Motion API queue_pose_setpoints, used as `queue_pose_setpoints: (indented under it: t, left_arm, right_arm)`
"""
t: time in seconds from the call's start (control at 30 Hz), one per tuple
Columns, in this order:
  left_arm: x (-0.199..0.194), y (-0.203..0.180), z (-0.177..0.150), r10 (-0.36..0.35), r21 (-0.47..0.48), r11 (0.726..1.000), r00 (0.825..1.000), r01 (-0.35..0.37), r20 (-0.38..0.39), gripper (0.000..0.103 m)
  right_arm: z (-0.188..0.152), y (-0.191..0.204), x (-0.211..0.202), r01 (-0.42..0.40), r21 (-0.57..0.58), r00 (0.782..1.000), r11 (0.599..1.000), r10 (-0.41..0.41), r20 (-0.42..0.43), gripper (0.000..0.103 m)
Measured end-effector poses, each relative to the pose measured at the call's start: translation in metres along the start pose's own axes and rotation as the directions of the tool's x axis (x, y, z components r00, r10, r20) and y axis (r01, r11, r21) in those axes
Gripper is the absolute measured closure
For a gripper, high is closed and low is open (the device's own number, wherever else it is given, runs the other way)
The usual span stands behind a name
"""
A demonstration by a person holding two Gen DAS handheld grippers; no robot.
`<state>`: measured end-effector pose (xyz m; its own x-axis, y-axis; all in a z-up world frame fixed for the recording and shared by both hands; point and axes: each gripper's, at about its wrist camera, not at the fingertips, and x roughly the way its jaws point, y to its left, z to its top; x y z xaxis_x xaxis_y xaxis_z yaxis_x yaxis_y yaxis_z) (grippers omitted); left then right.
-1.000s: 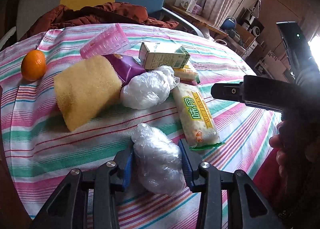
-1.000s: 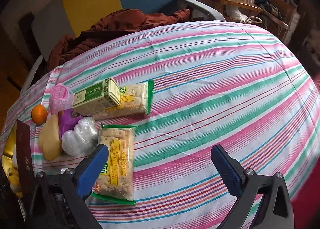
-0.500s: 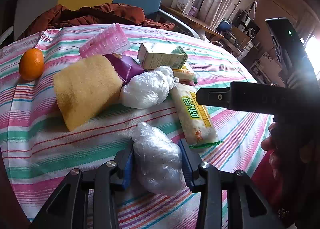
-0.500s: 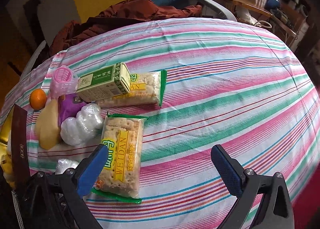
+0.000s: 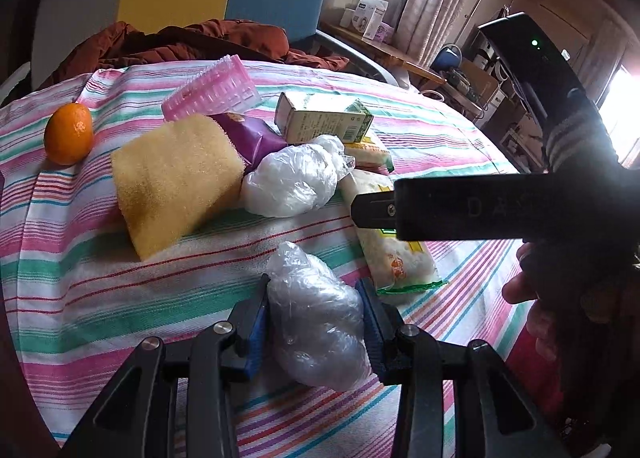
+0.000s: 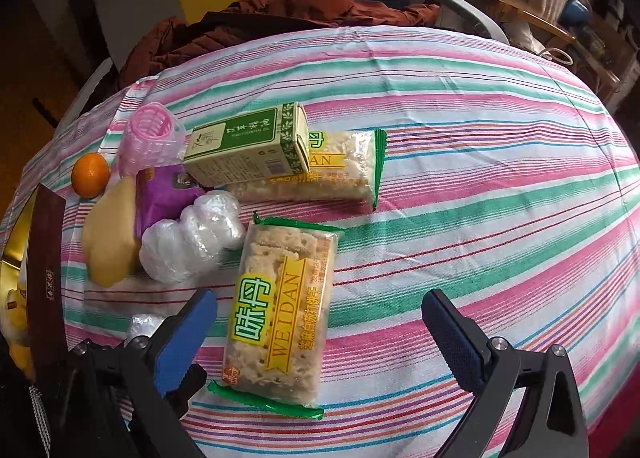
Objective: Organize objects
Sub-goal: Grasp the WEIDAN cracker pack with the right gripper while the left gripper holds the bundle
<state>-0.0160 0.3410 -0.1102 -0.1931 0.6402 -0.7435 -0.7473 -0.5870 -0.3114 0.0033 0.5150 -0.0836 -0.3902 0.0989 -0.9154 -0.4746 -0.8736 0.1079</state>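
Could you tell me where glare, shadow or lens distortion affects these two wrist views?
Left wrist view: the window at the right edge is blown out, and the right gripper's dark body shows little detail against it. Right wrist view: even light on the striped tablecloth, dark corners, stripes bowed by the fisheye.

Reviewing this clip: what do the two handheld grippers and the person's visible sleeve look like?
Both the left gripper and the right gripper have black angular linkage frames with silver pivot bolts and blue textured finger pads. In the left view, the right unit's black body shows a small green light. The sleeve has a grey-and-dark striped cuff.
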Motion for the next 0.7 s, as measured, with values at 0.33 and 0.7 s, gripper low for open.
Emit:
queue_pose_setpoints:
  t: [0.33, 0.7]
  left_arm:
    - [0.000, -0.005, -0.002, 0.012, 0.011, 1.000, 1.000, -0.012, 0.009, 0.062]
    - [0.001, -0.008, 0.000, 0.032, 0.029, 0.999, 0.999, -0.032, 0.001, 0.065]
  right_arm:
    - [-0.003, 0.017, 0.013, 0.031, -0.074, 0.999, 0.997, -0.033, -0.026, 0.000]
    - [-0.006, 0.017, 0.013, 0.061, -0.096, 0.998, 0.994, -0.063, -0.015, 0.050]
